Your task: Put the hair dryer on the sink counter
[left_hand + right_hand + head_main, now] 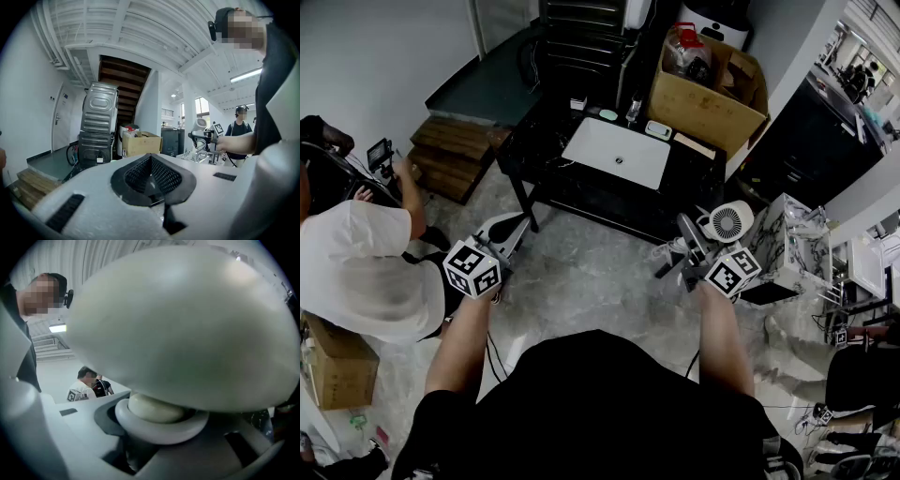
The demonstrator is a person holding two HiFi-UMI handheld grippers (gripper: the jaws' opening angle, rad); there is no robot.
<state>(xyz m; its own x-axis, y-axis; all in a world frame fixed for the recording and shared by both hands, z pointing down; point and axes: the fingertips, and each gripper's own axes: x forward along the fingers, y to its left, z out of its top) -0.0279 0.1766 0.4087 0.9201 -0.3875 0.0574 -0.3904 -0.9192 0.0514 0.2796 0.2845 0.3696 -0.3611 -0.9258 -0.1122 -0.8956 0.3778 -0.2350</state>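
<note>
My right tongs (696, 246) clamped on the hair dryer (728, 222), its head just beyond their tips, my left tongs (511, 232) together, empty.

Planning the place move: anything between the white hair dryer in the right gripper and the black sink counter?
Nothing visible: the white round-headed hair dryer, clamped in the right gripper, hangs beside the black sink counter.

floor (581, 272) open ahead, sink counter (698, 183) beyond, cardboard box (703, 112) behind
</note>
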